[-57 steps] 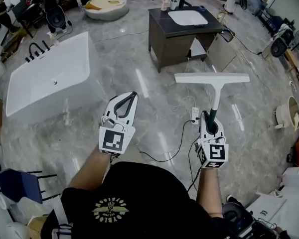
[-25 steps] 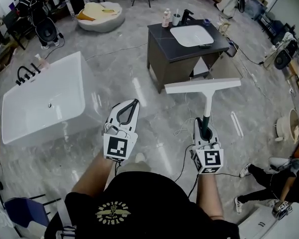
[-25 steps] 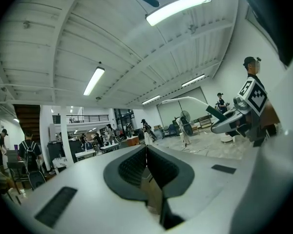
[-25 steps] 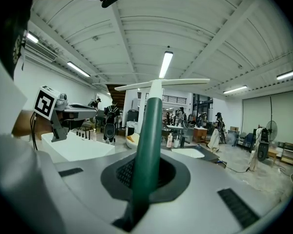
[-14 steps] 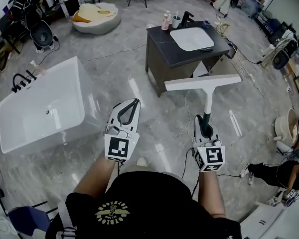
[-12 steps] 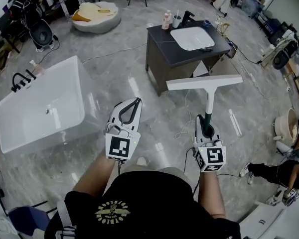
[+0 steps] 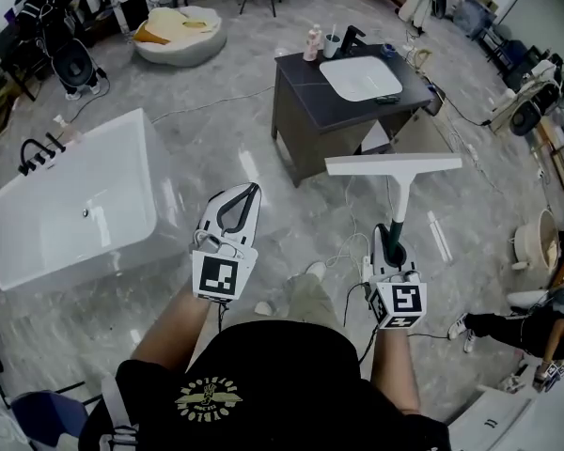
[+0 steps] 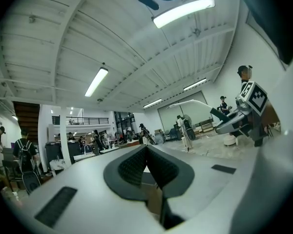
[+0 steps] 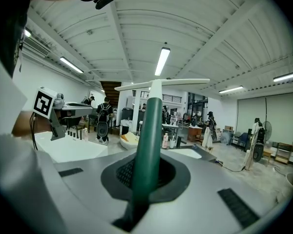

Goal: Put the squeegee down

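Note:
A squeegee [image 7: 396, 178] with a white blade and dark green handle points away from me, held level above the floor. My right gripper [image 7: 388, 244] is shut on its handle [image 9: 147, 150], and the blade [image 9: 161, 84] stands crosswise at the far end. My left gripper [image 7: 237, 204] hangs to the left at about the same height, shut with nothing between its pads [image 8: 147, 165]. The dark vanity cabinet [image 7: 305, 106] with a white sink [image 7: 361, 77] stands just beyond the blade.
A white bathtub [image 7: 75, 205] stands on the marble floor at the left. Cables [image 7: 343, 256] and a power strip lie on the floor under my hands. A person [image 7: 522, 332] crouches at the right edge. A round cushion [image 7: 177, 31] lies far back.
I have stepped a little closer to the vanity, and both grippers moved with me. The squeegee stays in the right gripper; a foot now shows below between my arms.

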Motion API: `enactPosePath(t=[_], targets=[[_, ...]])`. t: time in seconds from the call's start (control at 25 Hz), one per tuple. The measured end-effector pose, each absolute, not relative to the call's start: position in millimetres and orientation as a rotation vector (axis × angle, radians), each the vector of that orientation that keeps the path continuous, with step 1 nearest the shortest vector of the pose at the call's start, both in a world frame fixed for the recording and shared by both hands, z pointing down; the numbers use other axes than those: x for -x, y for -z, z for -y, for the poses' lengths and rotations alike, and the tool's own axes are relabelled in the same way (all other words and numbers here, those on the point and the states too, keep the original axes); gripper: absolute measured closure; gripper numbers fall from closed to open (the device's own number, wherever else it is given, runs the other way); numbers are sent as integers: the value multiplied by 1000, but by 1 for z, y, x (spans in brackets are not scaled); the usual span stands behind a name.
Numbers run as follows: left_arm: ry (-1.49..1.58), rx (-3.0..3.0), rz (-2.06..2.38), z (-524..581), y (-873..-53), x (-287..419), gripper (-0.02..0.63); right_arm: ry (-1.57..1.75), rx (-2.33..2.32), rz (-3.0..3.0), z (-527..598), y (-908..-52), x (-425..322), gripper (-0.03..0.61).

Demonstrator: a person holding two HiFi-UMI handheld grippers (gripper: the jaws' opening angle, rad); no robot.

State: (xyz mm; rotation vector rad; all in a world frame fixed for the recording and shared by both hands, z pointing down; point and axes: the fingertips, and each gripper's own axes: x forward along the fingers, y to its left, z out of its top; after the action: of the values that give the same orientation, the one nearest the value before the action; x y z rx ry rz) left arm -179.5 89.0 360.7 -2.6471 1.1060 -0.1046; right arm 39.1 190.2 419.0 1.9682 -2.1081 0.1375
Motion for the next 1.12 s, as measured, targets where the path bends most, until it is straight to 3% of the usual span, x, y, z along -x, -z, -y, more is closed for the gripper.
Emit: enactPosePath(t=[1.12], targets=[[226,2670,-1080,30,-371,54,591,-106,-1933,2223,-46,-418,-142,551]])
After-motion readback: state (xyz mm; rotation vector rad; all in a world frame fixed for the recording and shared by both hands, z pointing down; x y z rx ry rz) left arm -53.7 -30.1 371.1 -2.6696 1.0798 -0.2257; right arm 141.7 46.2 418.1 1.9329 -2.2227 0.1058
